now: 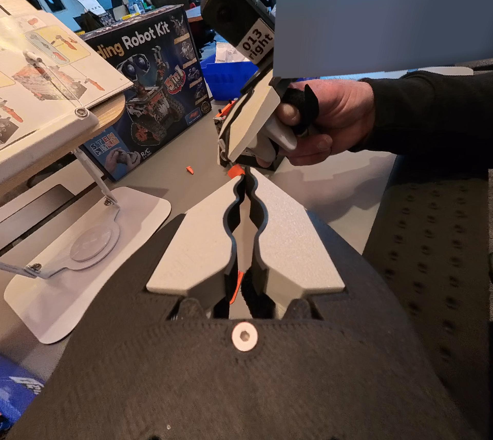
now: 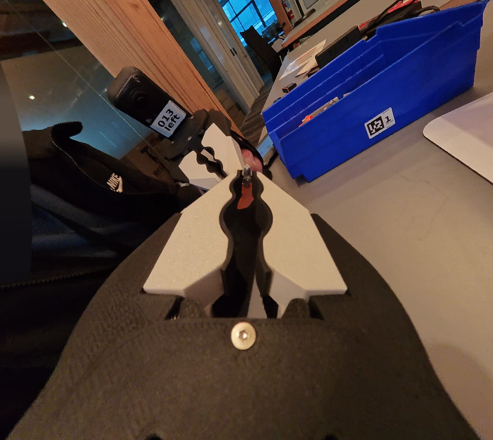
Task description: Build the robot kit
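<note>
On a grey tabletop (image 1: 186, 133) bearing a dark printed cardboard kit box (image 1: 149, 85) and a blue plastic bin (image 2: 373, 96), the left gripper (image 1: 246, 177) nips a small orange plastic piece (image 1: 236, 171) between nearly closed tips, touching the right gripper (image 2: 246, 176), itself pinched onto an orange-and-grey assembly (image 2: 245, 197).

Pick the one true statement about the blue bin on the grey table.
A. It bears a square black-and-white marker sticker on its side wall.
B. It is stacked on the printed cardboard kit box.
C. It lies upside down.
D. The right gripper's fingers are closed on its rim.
A: in the right wrist view the blue bin stands upright on the table with a black-and-white marker sticker on its side wall, apart from the right gripper.
</note>
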Action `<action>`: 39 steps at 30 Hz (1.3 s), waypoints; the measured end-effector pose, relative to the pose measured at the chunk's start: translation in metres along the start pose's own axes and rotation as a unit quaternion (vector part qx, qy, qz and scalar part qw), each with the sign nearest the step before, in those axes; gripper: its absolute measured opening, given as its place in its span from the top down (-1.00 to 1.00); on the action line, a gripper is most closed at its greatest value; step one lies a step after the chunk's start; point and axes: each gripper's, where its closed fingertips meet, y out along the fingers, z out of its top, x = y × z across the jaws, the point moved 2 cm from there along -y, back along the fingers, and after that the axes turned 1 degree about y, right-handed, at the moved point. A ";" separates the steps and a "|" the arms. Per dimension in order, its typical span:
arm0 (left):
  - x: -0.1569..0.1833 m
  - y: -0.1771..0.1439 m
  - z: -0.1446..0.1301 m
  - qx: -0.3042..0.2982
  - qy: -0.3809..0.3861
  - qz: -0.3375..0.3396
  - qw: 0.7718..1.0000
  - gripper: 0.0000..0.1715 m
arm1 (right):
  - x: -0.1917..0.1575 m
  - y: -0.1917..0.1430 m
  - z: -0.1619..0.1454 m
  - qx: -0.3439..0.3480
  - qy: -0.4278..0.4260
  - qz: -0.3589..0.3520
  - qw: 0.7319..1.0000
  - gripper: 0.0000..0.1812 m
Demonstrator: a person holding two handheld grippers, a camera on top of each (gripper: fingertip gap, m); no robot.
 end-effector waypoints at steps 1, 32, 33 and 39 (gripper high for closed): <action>-0.001 -0.001 0.001 0.007 -0.002 0.003 1.000 1.00 | 0.000 -0.001 0.001 0.007 0.008 0.006 1.000 0.94; 0.005 -0.001 0.004 0.004 0.055 0.022 0.998 1.00 | -0.009 0.001 -0.002 -0.024 -0.034 -0.007 0.999 0.94; 0.005 -0.001 0.002 -0.002 0.062 0.027 0.998 1.00 | -0.007 0.002 -0.003 -0.028 -0.039 -0.014 0.999 0.94; -0.002 0.000 0.001 0.003 0.037 0.023 0.999 1.00 | -0.006 -0.002 0.005 0.005 -0.024 0.000 1.000 0.83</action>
